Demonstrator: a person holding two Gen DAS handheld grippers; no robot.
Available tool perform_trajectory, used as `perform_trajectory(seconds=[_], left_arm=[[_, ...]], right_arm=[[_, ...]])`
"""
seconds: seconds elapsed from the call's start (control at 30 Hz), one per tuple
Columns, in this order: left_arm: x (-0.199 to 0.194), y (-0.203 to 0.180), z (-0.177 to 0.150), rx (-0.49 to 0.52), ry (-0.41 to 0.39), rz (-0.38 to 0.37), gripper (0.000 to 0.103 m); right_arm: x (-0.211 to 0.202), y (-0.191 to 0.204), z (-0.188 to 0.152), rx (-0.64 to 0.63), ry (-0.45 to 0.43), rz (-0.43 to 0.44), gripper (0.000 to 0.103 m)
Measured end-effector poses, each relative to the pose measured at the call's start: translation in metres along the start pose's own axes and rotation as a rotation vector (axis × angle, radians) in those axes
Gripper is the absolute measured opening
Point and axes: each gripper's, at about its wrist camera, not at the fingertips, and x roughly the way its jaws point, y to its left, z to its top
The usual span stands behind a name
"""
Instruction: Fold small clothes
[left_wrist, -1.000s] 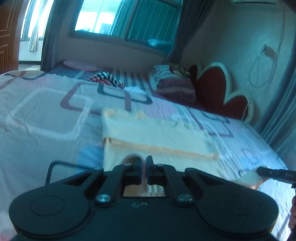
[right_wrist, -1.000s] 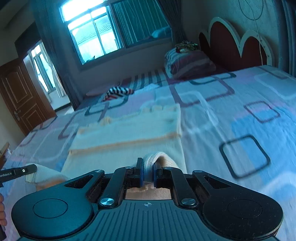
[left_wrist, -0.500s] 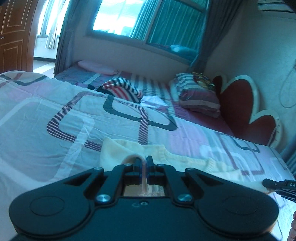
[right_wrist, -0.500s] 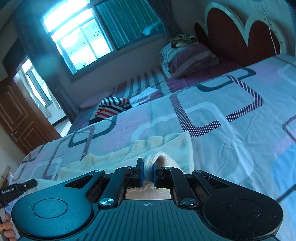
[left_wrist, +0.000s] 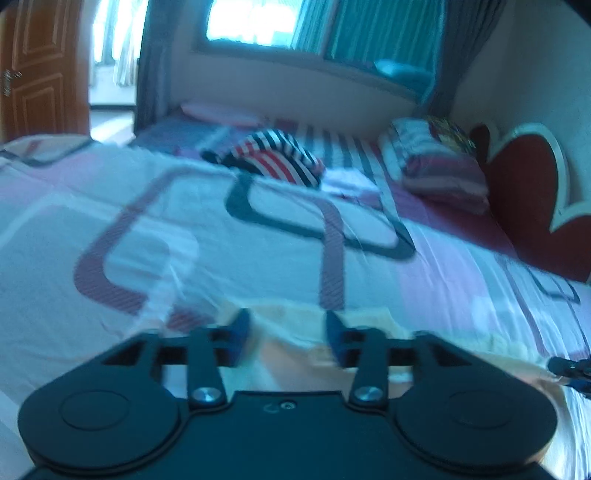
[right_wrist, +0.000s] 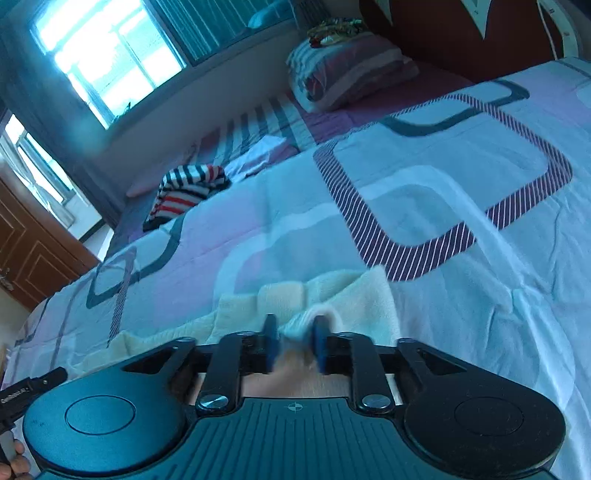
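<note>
— On the patterned bedspread (right_wrist: 461, 155), where's your cream garment (right_wrist: 354, 299)?
— Right under your fingers, folded edge toward you.
— And your jaws?
— Your left gripper (left_wrist: 288, 334) is opening, cloth loose between. Your right gripper (right_wrist: 295, 345) is opening too, a fold between, no longer pinched.

My right tool (right_wrist: 293, 341) points down at the bed (right_wrist: 461, 302), its jaws opening around a raised fold of the cream garment (right_wrist: 332, 295). A striped garment (right_wrist: 188, 192) lies well beyond, near the pillow (right_wrist: 351, 70).
</note>
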Motion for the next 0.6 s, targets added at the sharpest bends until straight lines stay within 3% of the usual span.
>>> perform_trajectory(seconds=[0.07,0.2,0.3,0.4,0.43,0.5,0.6], left_arm=[[-0.004,0.005,0.003,0.003,-0.014,-0.005,0.064],[-0.008,0.011,0.001,0.056,-0.001,-0.05,0.064],[0.002,0.008,-0.005,0.135,0.036,-0.038,0.063],[0.019,0.007,-0.011,0.15,0.083,-0.037,0.059],[0.023,0.007,-0.013,0.143,0.093,-0.039,0.052],[0.025,0.006,-0.016,0.138,0.091,-0.052,0.033],[0.024,0.0,-0.02,0.184,0.074,-0.07,0.007]], right_arm=[[-0.008,0.0,0.004,-0.028,-0.065,-0.03,0.07],[-0.014,-0.002,0.008,-0.118,-0.073,-0.008,0.07],[-0.008,0.0,-0.001,-0.198,-0.045,-0.043,0.07],[0.006,0.0,-0.01,-0.231,-0.014,-0.061,0.069],[0.01,0.0,-0.012,-0.236,-0.006,-0.062,0.067],[0.015,0.001,-0.016,-0.253,0.007,-0.054,0.033],[0.016,0.002,-0.018,-0.261,0.011,-0.038,0.024]])
